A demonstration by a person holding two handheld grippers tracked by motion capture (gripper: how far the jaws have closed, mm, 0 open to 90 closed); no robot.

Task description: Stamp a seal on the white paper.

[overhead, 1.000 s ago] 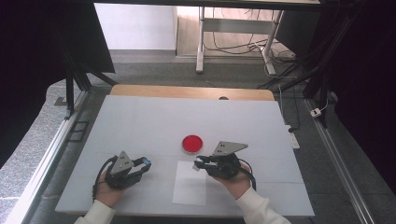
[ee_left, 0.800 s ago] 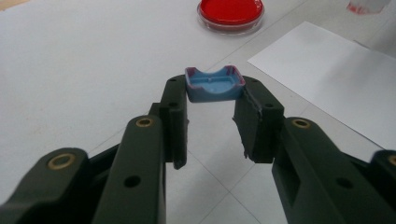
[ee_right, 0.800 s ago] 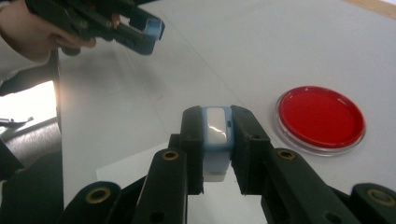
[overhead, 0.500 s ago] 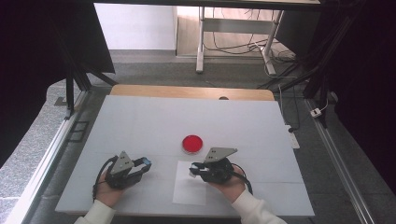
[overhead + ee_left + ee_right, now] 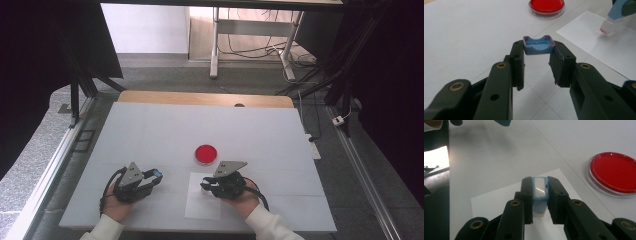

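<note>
We are pinching a small blue cap (image 5: 538, 46) between the two black jaws of the left tool (image 5: 537, 65), which is gripping it by its sides near the jaw tips; the cap's hollow side is facing up, with reddish smears along its rim. In the high view this left tool (image 5: 153, 178) is sitting low over the front left part of the white counter (image 5: 150, 135), with the hand (image 5: 117, 206) behind it.

With the right tool (image 5: 540, 198) we are squeezing a pale blue stamp body (image 5: 540, 191), its jaws closing flat on both of its sides, and it is pointing down over the white sheet of paper (image 5: 496, 200). The left gripper view is showing the same stamp body (image 5: 615, 17) with its whitish, red-tinged tip just above the paper (image 5: 604, 52) (whether it is touching we cannot tell). From above, the right tool (image 5: 206, 187) is hovering at the sheet's (image 5: 202, 210) upper edge, near the counter's front middle.

Just beyond the paper, a round clear dish holding red ink (image 5: 206, 154) is resting on the counter, apart from both tools; it is also appearing in the right gripper view (image 5: 615, 172) and in the left gripper view (image 5: 546, 6)
</note>
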